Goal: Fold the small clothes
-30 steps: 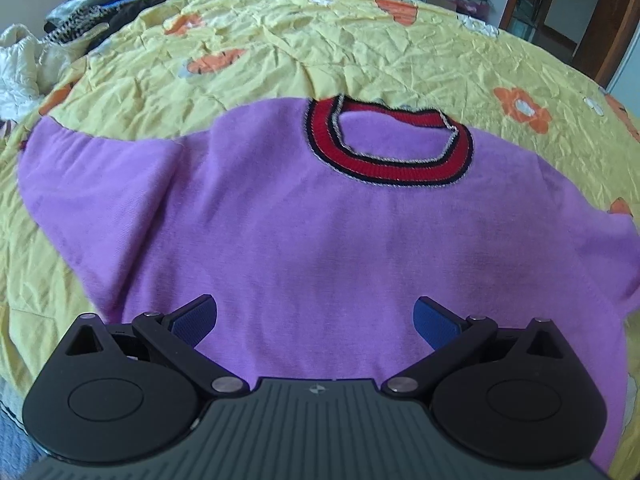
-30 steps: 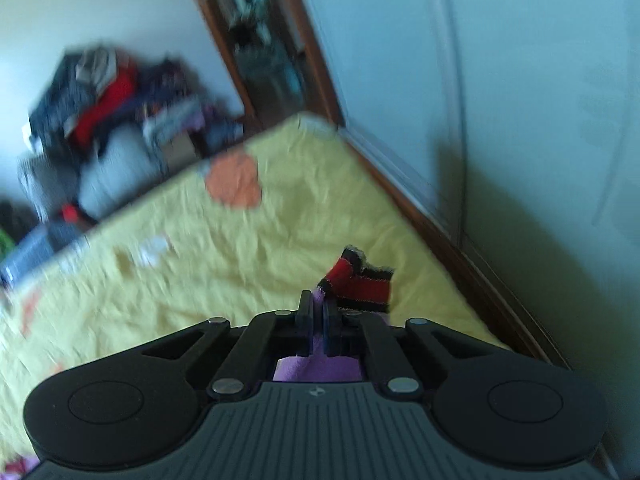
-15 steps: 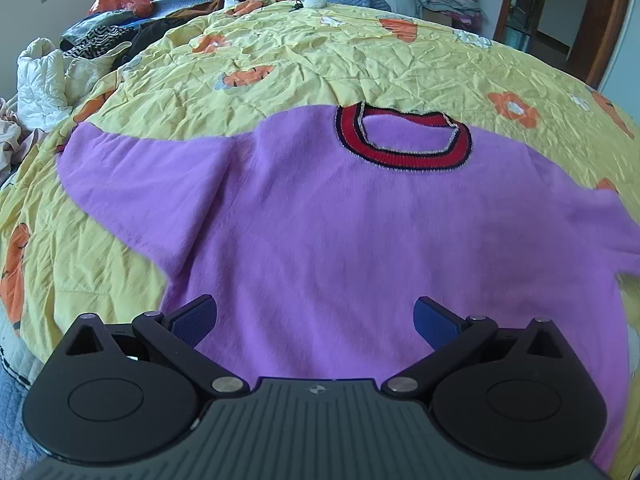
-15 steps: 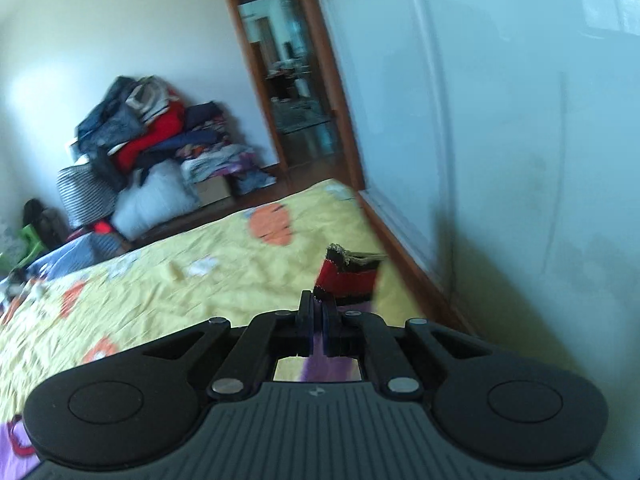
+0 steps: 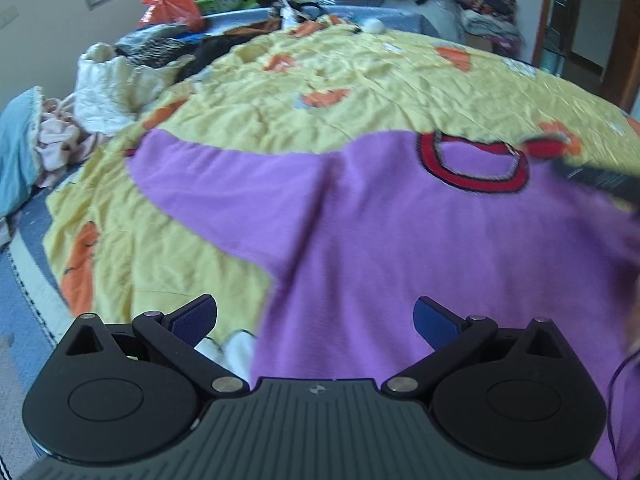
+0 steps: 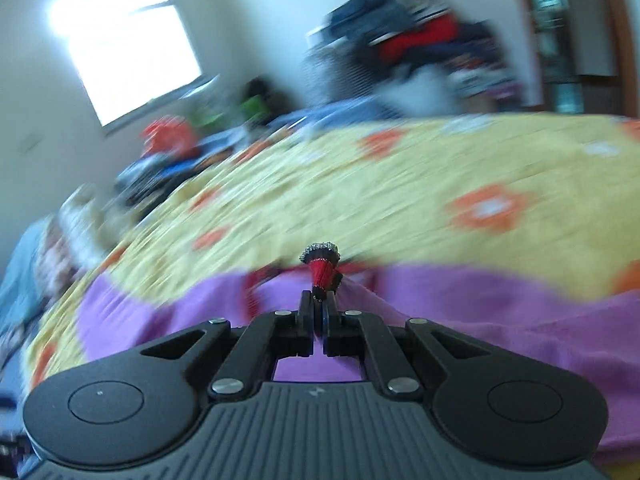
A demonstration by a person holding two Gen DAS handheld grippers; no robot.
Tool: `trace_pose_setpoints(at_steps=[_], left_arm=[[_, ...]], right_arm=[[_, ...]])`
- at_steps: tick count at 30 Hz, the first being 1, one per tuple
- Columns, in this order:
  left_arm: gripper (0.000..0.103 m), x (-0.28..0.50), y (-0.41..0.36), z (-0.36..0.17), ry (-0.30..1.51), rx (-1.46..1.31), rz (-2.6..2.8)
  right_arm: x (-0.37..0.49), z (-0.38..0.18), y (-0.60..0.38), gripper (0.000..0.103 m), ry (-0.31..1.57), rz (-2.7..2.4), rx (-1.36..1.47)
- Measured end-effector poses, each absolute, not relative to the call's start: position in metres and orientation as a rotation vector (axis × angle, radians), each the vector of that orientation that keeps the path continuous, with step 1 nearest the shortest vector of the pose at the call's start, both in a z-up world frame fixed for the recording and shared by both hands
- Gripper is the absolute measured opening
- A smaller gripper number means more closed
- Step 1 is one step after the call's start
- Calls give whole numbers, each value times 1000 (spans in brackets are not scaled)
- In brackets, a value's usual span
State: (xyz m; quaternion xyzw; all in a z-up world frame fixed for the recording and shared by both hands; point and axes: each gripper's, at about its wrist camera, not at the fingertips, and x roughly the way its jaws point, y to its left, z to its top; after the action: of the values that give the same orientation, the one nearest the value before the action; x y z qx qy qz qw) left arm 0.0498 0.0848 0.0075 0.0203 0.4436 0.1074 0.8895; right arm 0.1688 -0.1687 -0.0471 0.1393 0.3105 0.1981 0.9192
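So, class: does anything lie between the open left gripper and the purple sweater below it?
Nothing visible does. The left gripper hangs open directly over the sweater, with only bare purple knit between its fingers. The right gripper already pinches the cuff.

Motion is smearing the clothes pile [image 6: 416, 36]; the purple sweater [image 5: 400, 248] is running off the right edge.

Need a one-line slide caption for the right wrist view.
Right gripper pinches the red cuff of the purple sweater above the yellow bedspread.

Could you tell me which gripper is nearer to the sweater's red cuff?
Right. The right gripper is shut on the cuff; the left gripper hovers open over the sweater hem.
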Motion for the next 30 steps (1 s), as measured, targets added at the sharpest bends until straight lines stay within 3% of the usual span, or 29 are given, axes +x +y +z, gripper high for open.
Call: trace_pose_setpoints(at_steps=[13, 18, 19, 21, 22, 30], left_arm=[[103, 53, 114, 18, 897, 9, 288], [103, 56, 109, 7, 920, 25, 282], [103, 56, 109, 4, 924, 30, 284], [103, 58, 109, -1, 940, 37, 293], [103, 59, 110, -3, 947, 37, 299], [103, 83, 116, -6, 917, -74, 253]], right_arm=[[142, -47, -56, 4, 650, 594, 195], [160, -86, -30, 10, 752, 599, 178], [161, -92, -25, 17, 784, 613, 155], [157, -94, -26, 70, 798, 679, 177], [148, -87, -34, 78, 772, 706, 200], [93, -52, -178, 79, 602, 389, 177]])
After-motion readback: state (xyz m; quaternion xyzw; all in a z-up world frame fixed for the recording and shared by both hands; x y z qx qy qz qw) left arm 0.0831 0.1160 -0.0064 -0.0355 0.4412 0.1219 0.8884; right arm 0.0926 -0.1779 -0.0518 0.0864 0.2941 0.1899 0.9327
